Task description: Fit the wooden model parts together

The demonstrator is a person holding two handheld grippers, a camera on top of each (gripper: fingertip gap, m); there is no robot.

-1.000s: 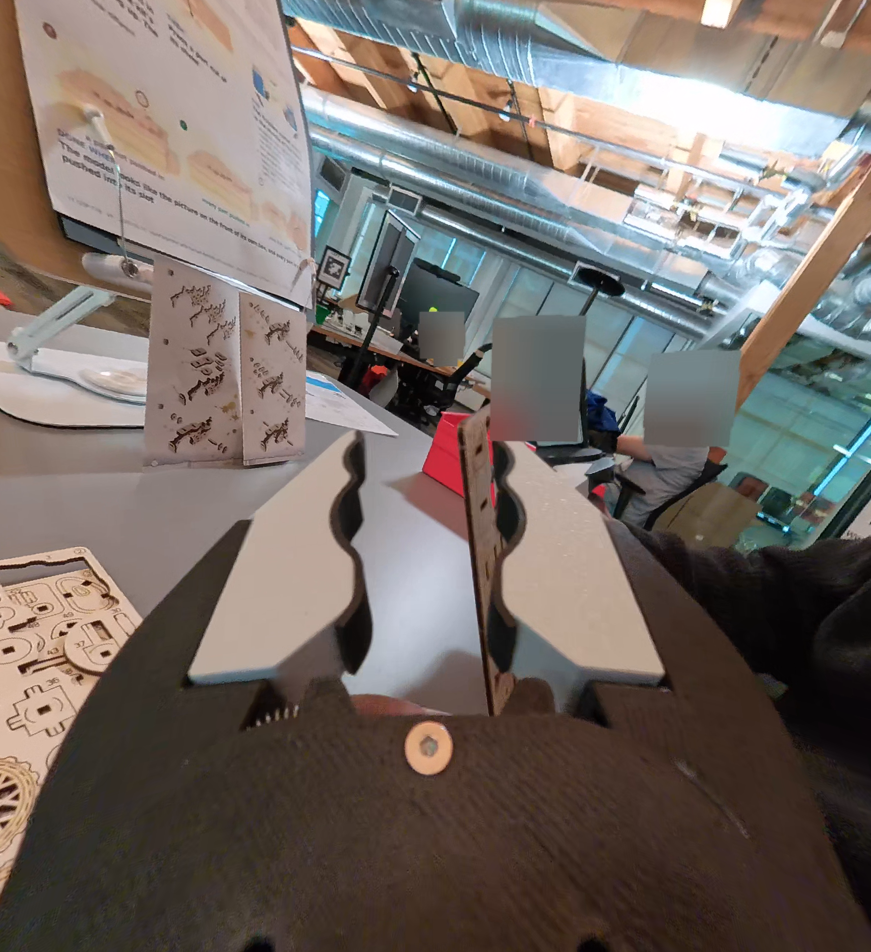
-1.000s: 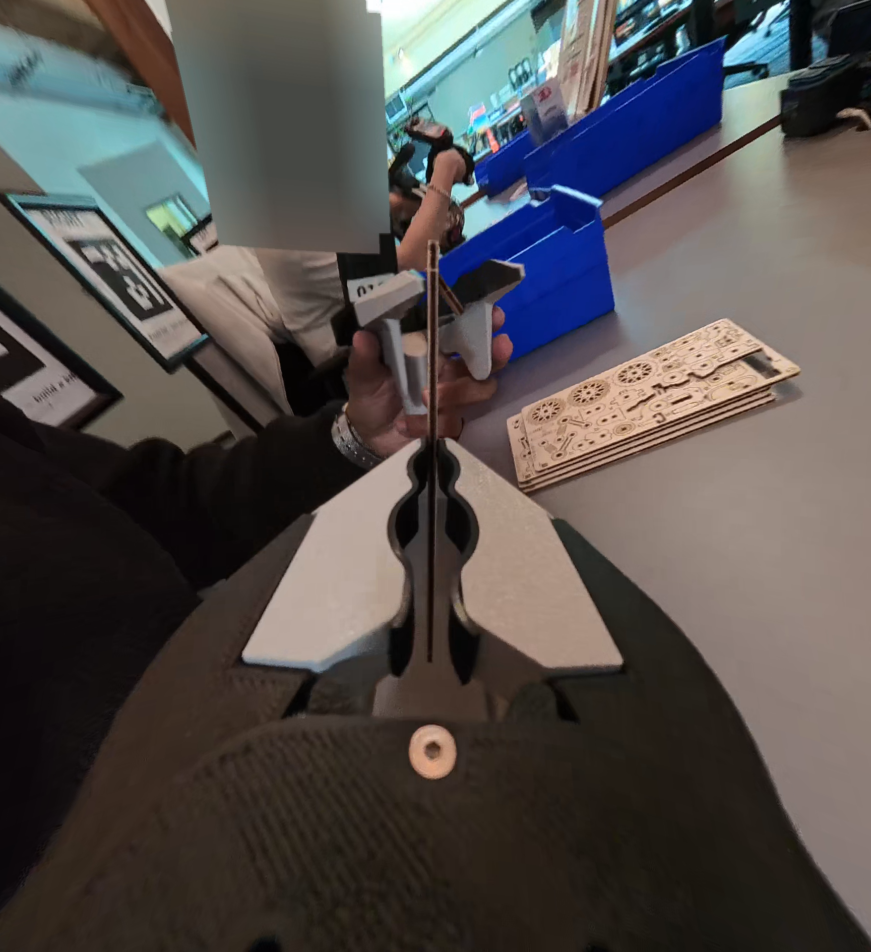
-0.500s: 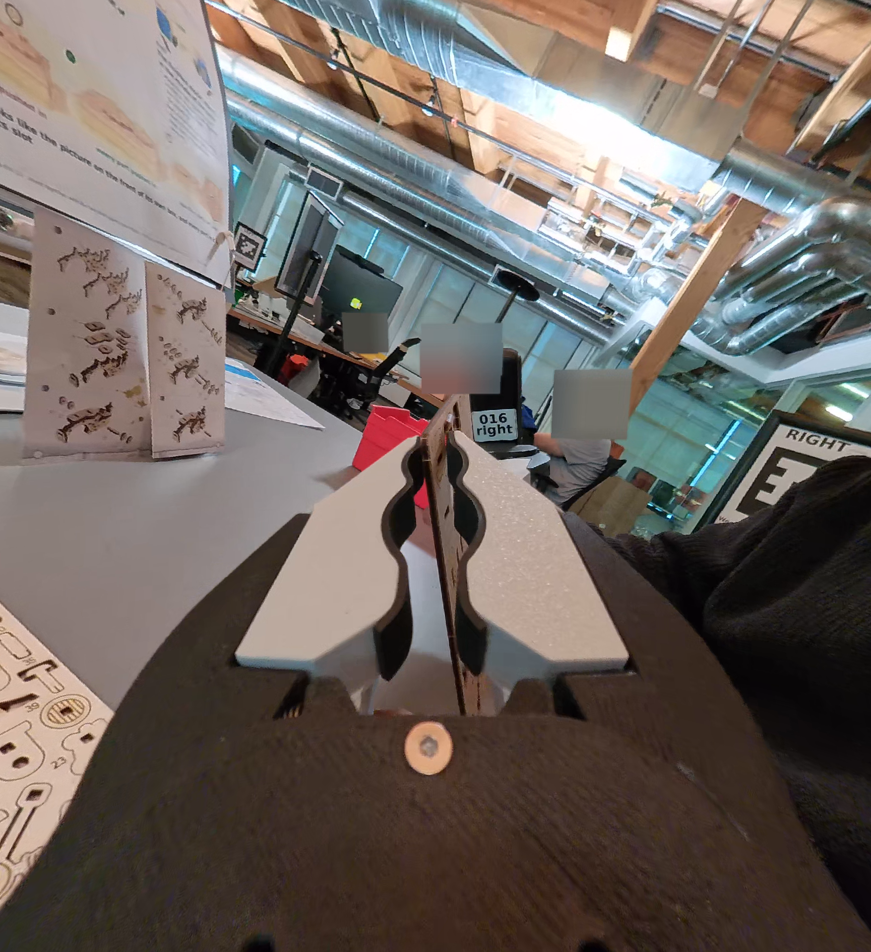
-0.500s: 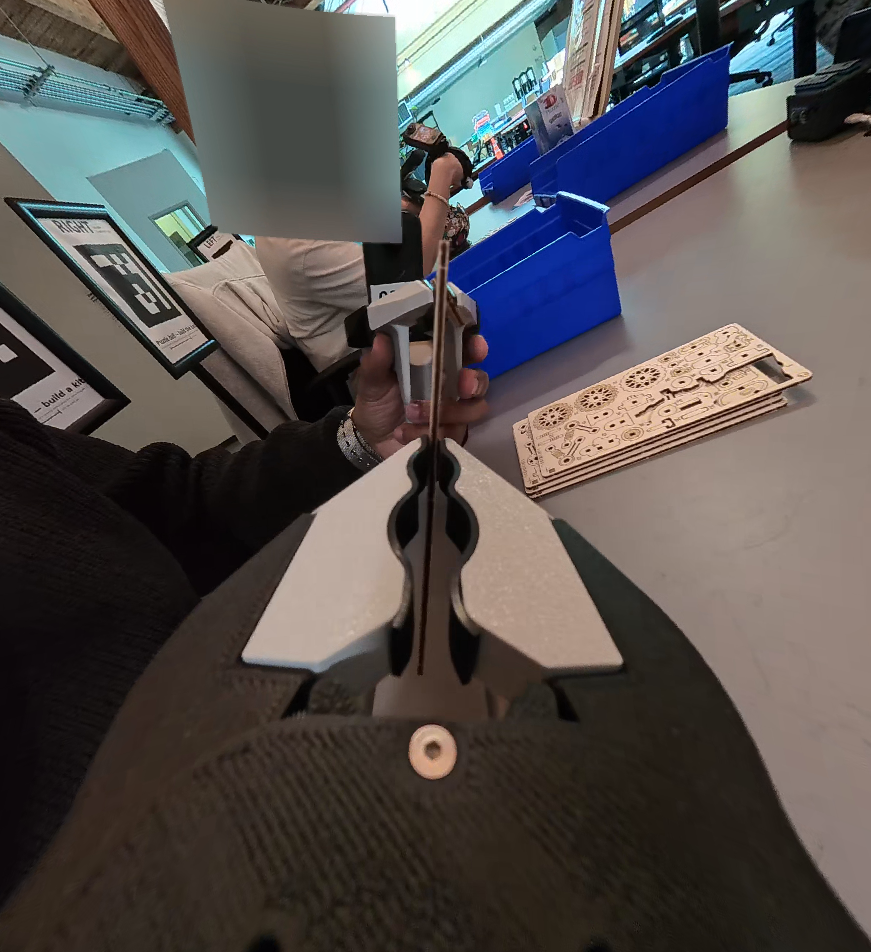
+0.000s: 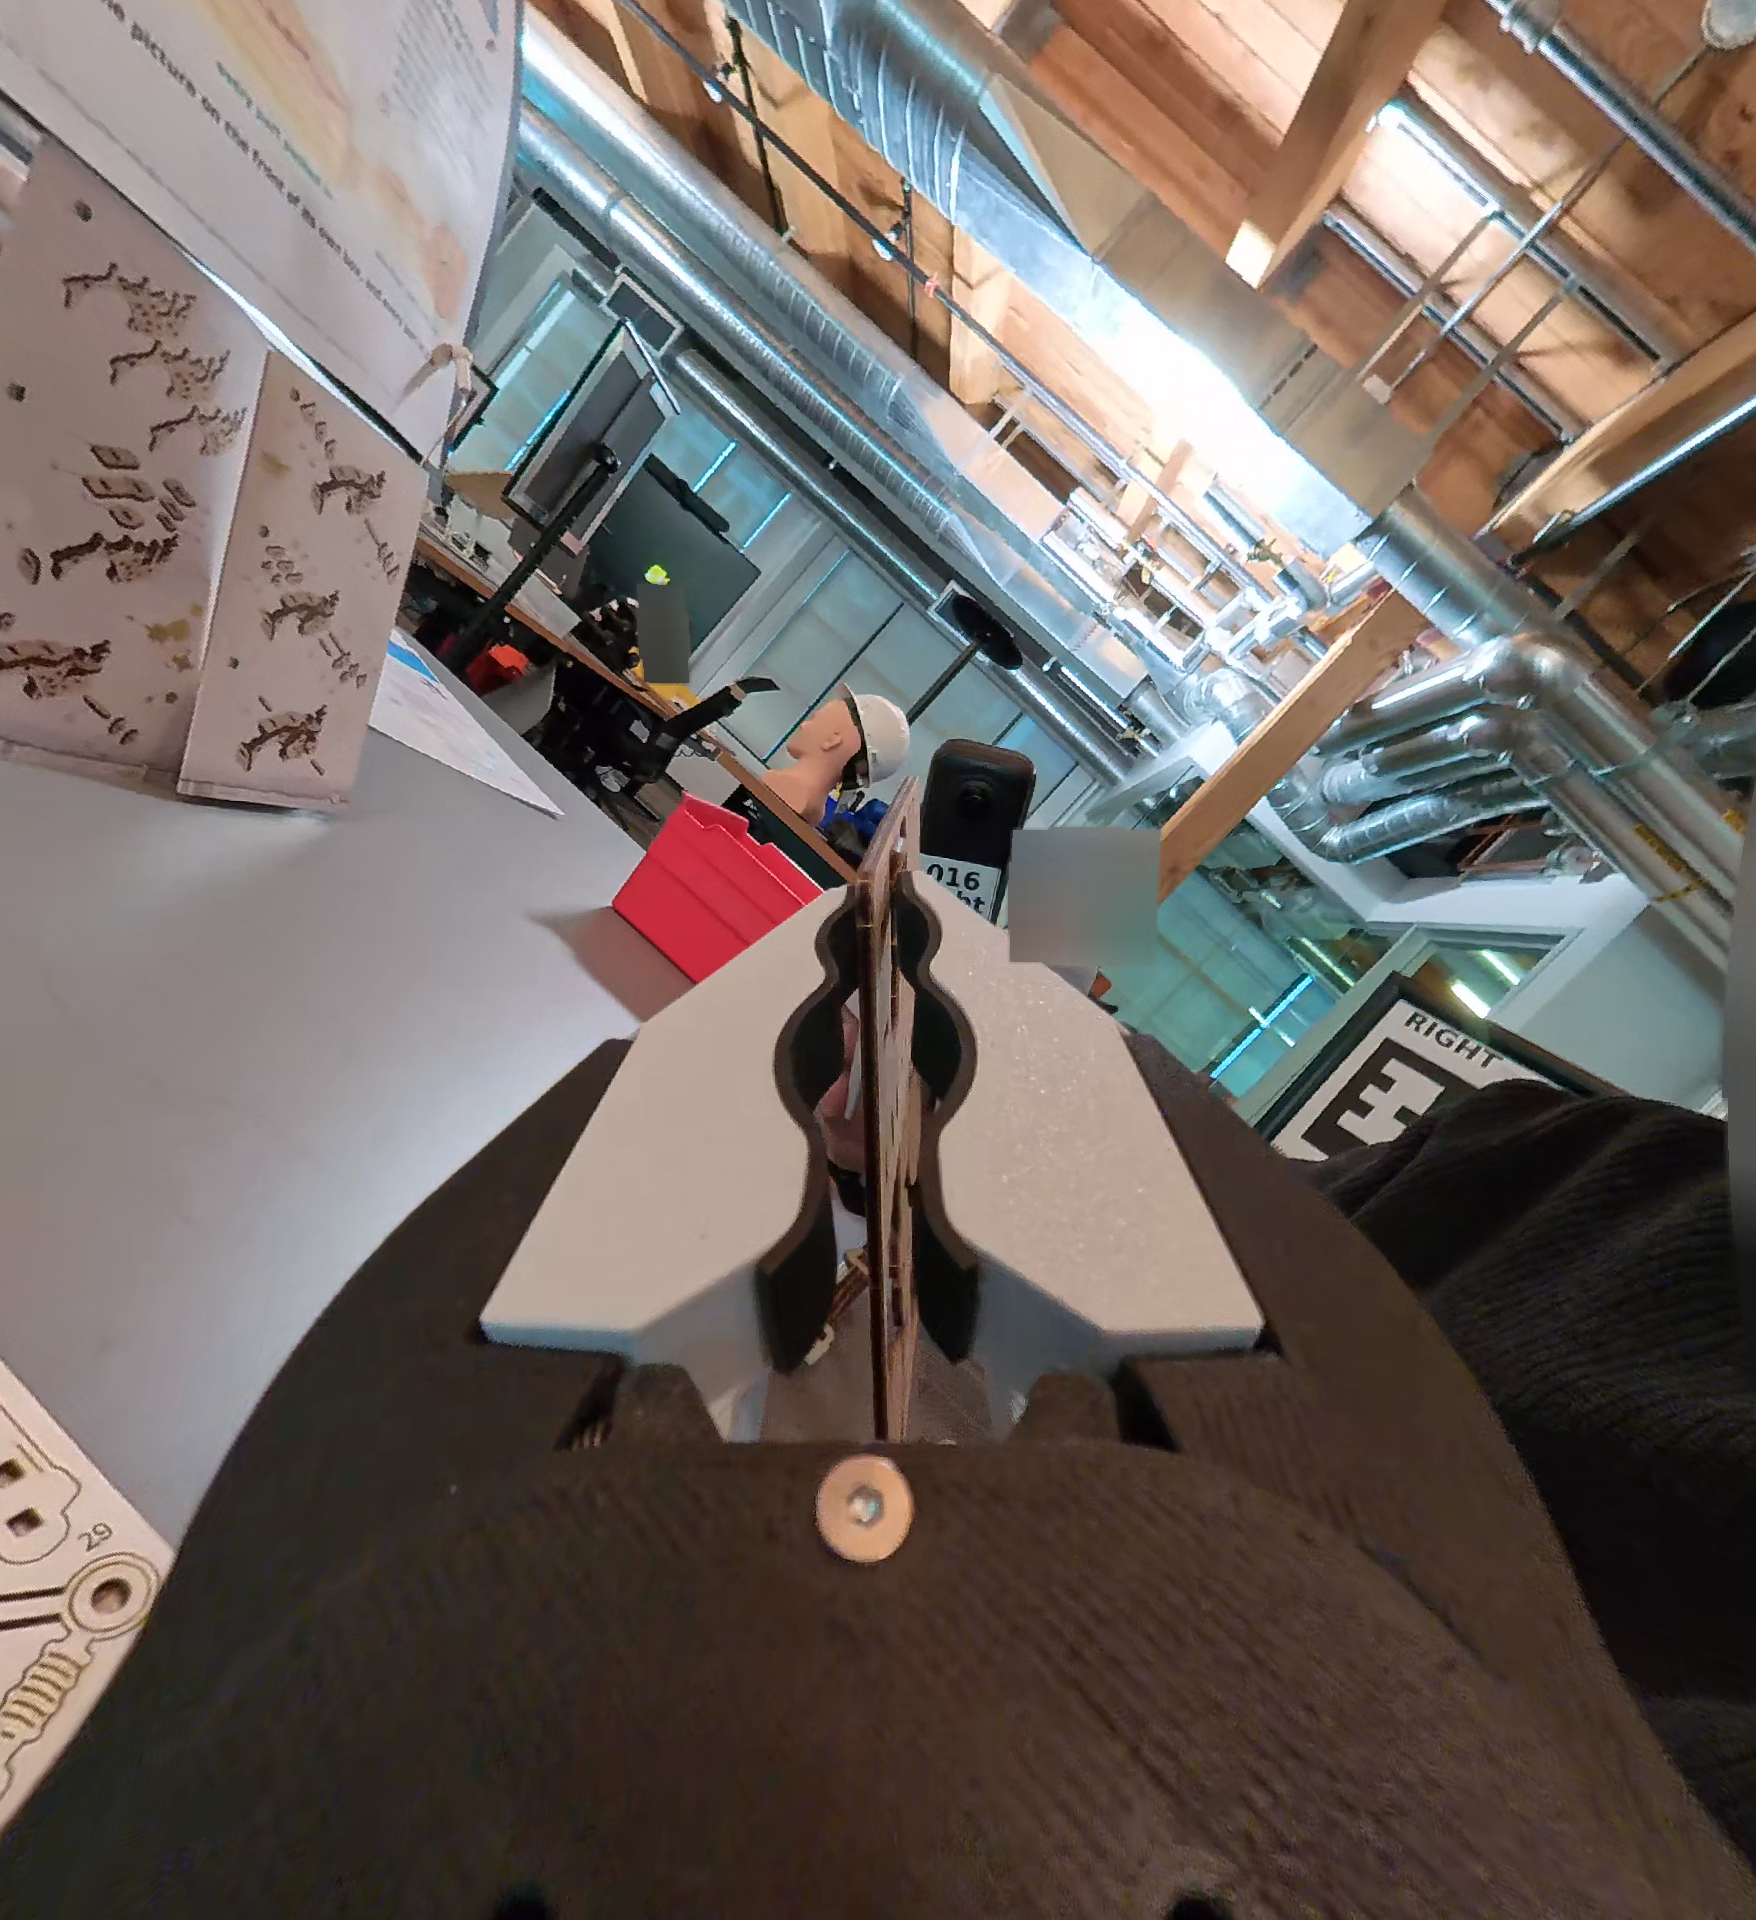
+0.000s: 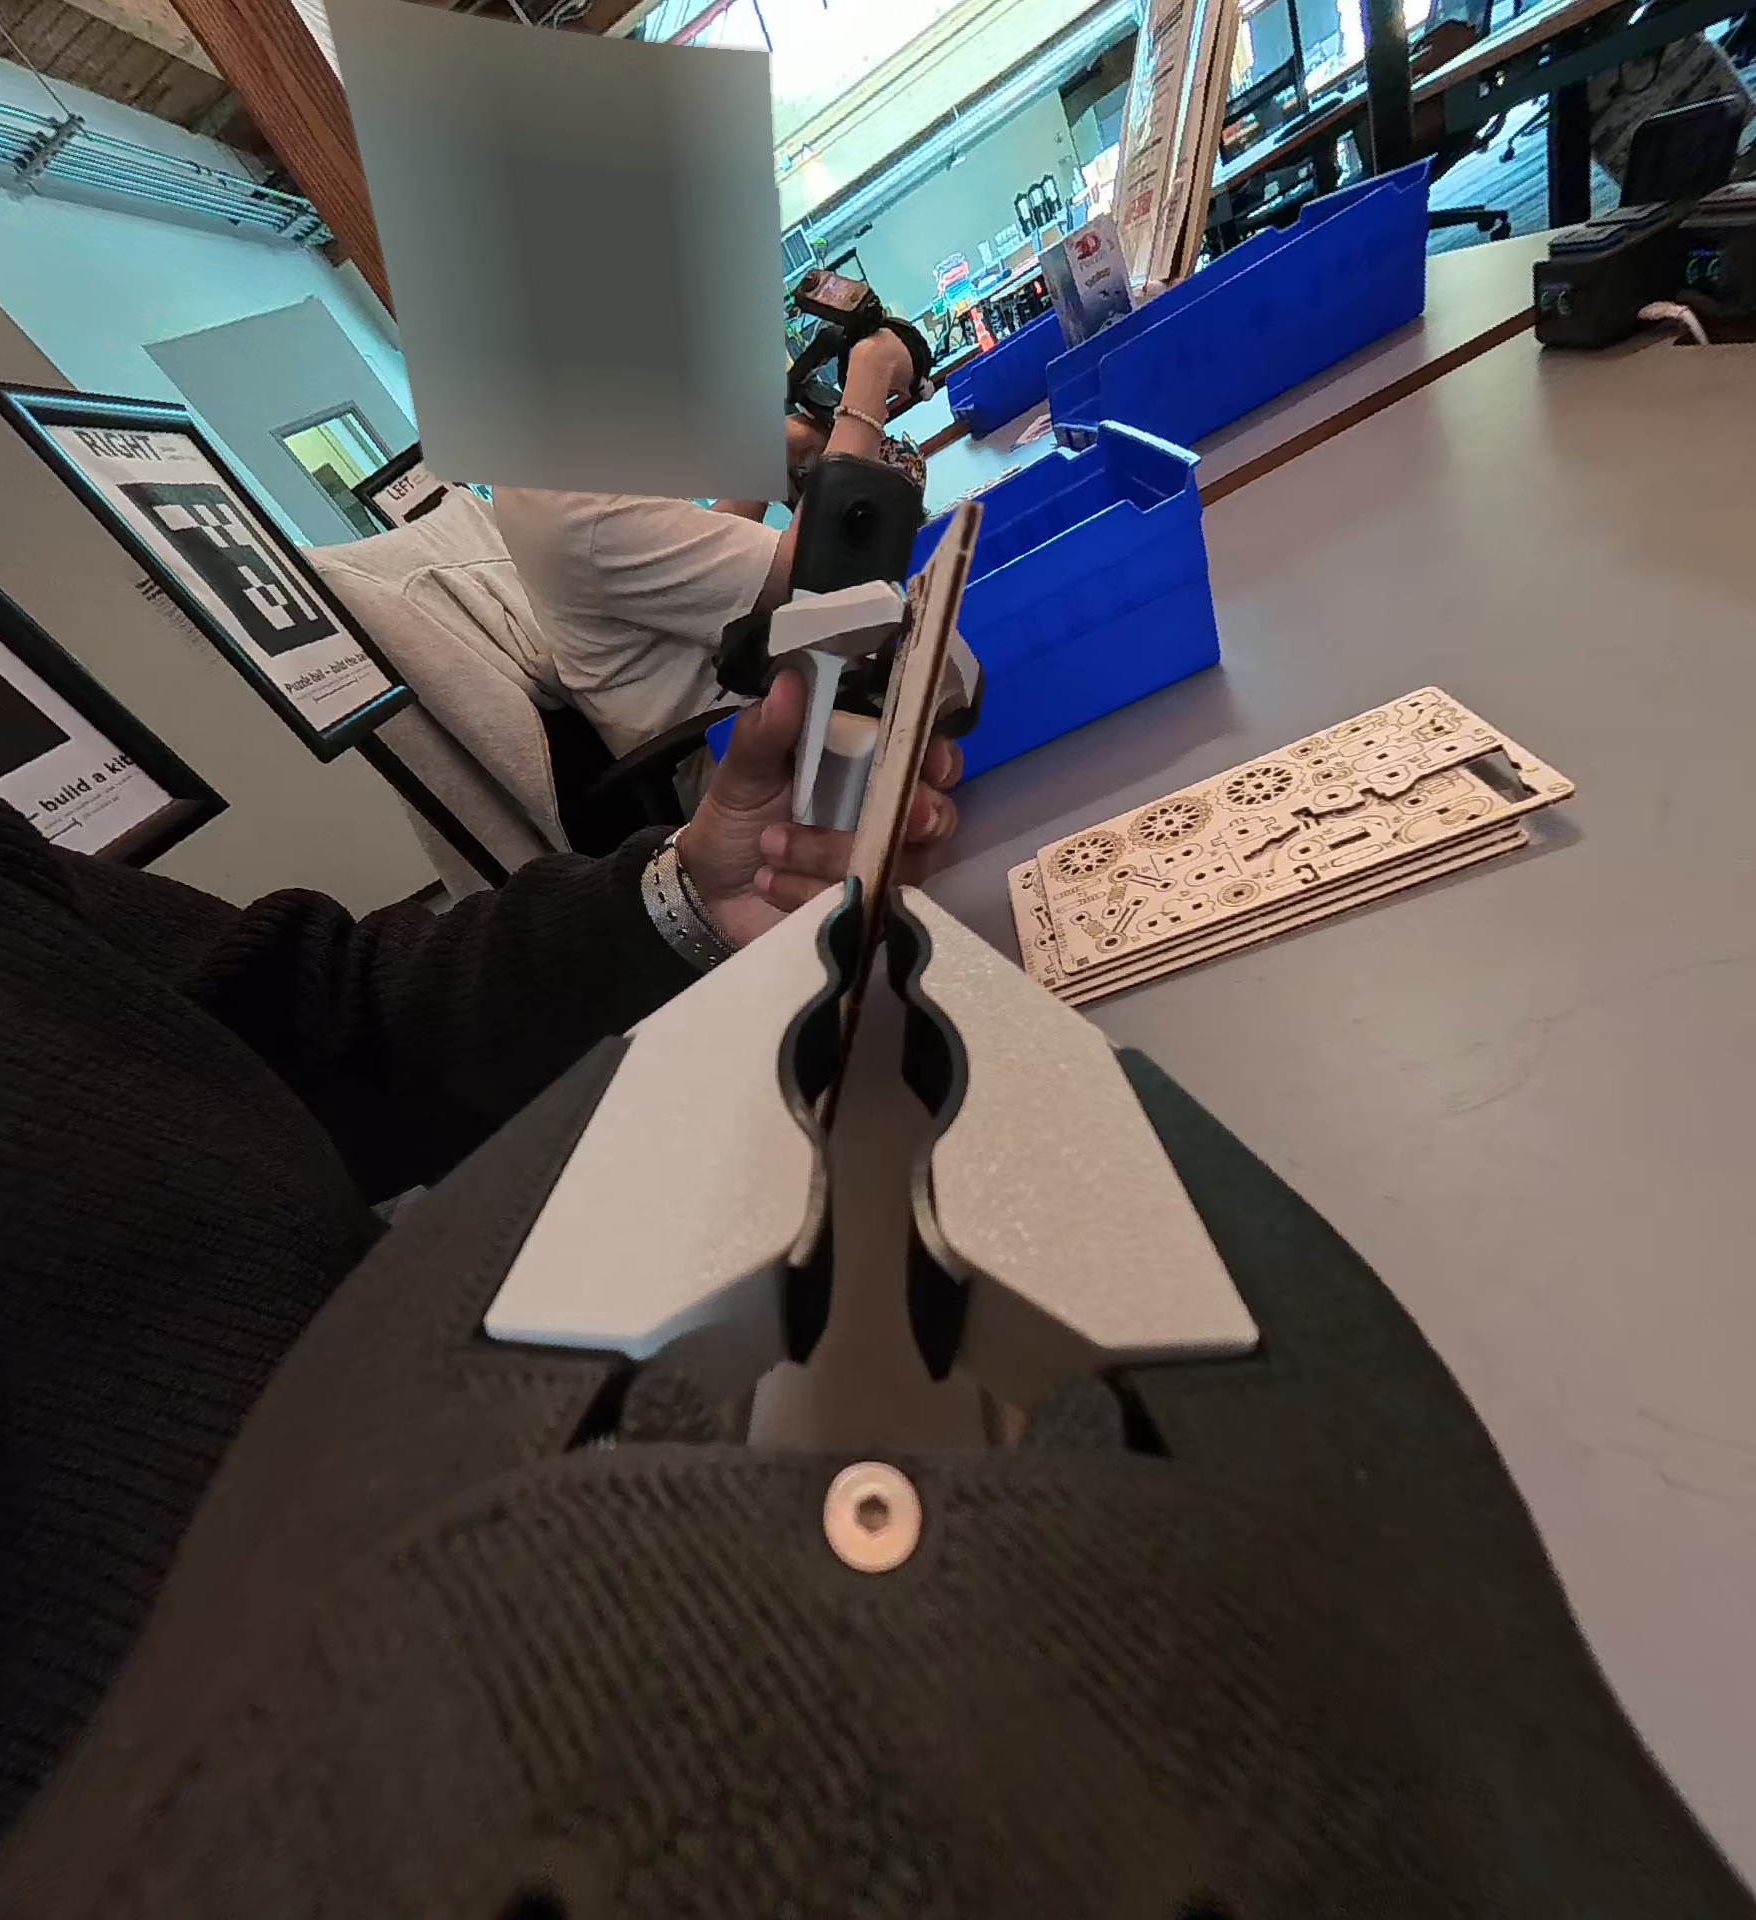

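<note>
Both grippers hold one thin wooden sheet by opposite ends, above the grey table [image 6: 1476, 1143]. In the left wrist view my left gripper [image 5: 879, 920] is shut on the sheet [image 5: 895, 1101], which stands edge-on between the pads. In the right wrist view my right gripper [image 6: 872, 904] is shut on the same sheet [image 6: 921, 707], which leans to the right. The left gripper [image 6: 905, 665], held in a hand [image 6: 749, 821], clamps the sheet's far part. The right gripper's black camera [image 5: 978, 821] shows past the sheet.
A stack of laser-cut wooden sheets [image 6: 1289, 831] lies on the table to the right. A blue bin [image 6: 1082, 613] stands behind it, with longer blue bins [image 6: 1269, 301] farther back. In the left wrist view there is a red bin [image 5: 708, 894], a standing folded leaflet [image 5: 126, 540] and another wooden sheet [image 5: 1, 1558]. Some 7 centimetres of space lies between my two pairs of fingers.
My left gripper was open with the sheet against one finger and has shut on it. The two grippers have come closer. The sheet now leans right in the right wrist view.
</note>
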